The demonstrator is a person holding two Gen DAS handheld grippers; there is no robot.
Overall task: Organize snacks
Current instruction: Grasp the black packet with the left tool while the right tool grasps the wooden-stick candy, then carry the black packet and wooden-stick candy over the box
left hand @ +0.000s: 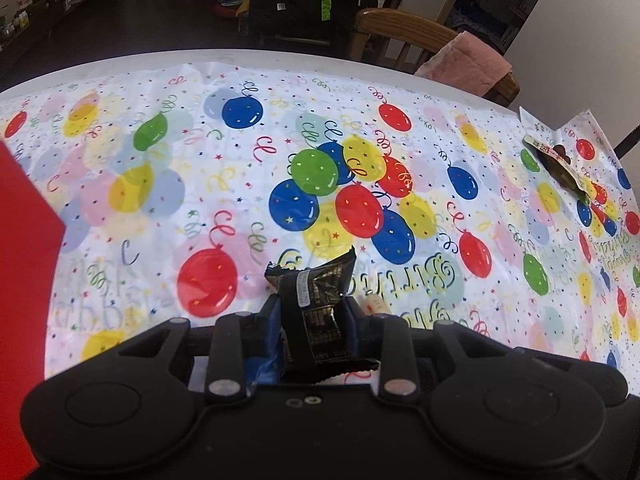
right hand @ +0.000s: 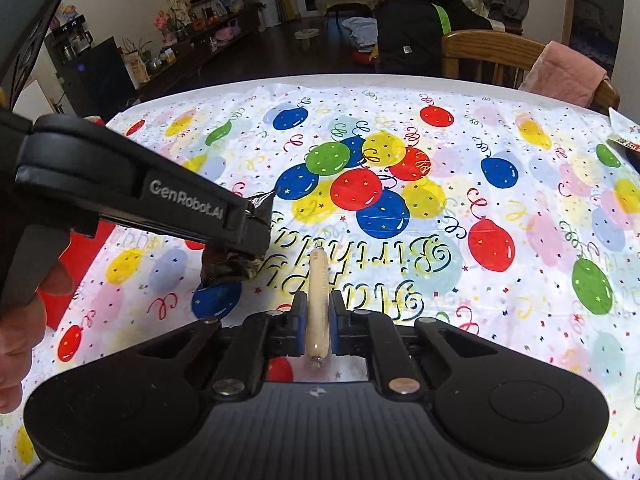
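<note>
My left gripper (left hand: 312,304) is shut on a black and gold snack packet (left hand: 316,304), which stands up between the blue pads above the balloon tablecloth. In the right wrist view the same left gripper (right hand: 256,236) reaches in from the left with the crumpled packet (right hand: 228,268) hanging under its tip. My right gripper (right hand: 318,312) is shut on a pale sausage stick (right hand: 317,300), held lengthwise between its fingers. The tip of that sausage (left hand: 374,305) shows just right of the left gripper. Another dark snack packet (left hand: 560,168) lies flat at the table's far right.
A red box or bin (left hand: 24,280) fills the left edge; its red surface (right hand: 76,264) lies below the left gripper. The white table rim (left hand: 280,56) curves across the back, with a wooden chair (left hand: 404,36) and a pink cloth (left hand: 468,64) behind it. A hand (right hand: 20,340) grips the left handle.
</note>
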